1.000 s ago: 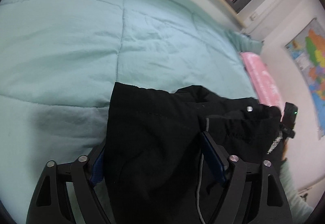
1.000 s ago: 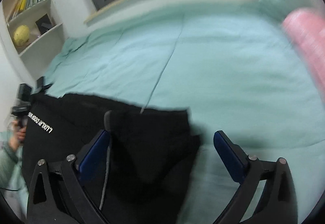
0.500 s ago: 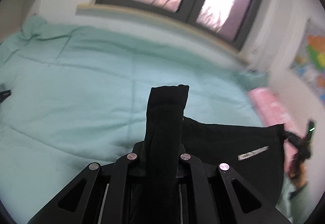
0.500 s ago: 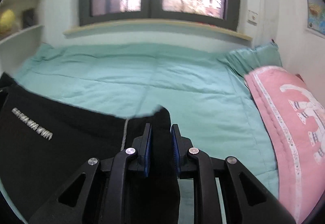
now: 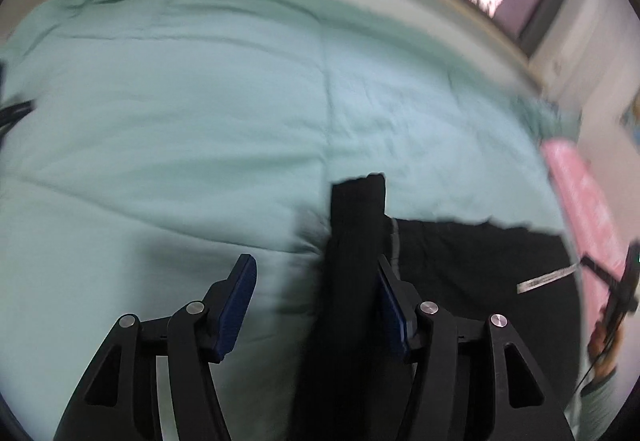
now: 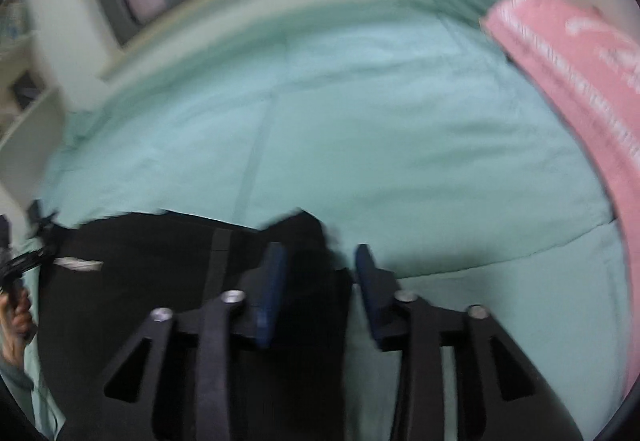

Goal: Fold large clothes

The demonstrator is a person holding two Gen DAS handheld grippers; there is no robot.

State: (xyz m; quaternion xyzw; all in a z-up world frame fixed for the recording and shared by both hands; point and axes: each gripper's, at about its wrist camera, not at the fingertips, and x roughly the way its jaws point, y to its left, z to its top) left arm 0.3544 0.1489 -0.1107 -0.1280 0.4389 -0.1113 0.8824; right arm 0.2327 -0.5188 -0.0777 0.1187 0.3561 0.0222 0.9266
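Observation:
A large black garment [image 5: 472, 265] with a white logo strip lies on the mint-green quilt [image 5: 200, 101]. My left gripper [image 5: 316, 273] is open; a raised fold of the black cloth [image 5: 356, 225] stands between its jaws, against the right pad. In the right wrist view the garment [image 6: 140, 281] spreads to the left. My right gripper [image 6: 320, 257] is open, with a black corner [image 6: 304, 237] between its jaws by the left pad. Both views are blurred.
A pink blanket [image 6: 580, 81] lies along the bed's right side, also in the left wrist view [image 5: 580, 193]. Windows and a sill run behind the bed. A white shelf [image 6: 28, 129] stands at the left.
Both grippers, shut on the garment's edge half a second ago, have opened. Both views have tilted down toward the bed, and the garment lies lower on the quilt.

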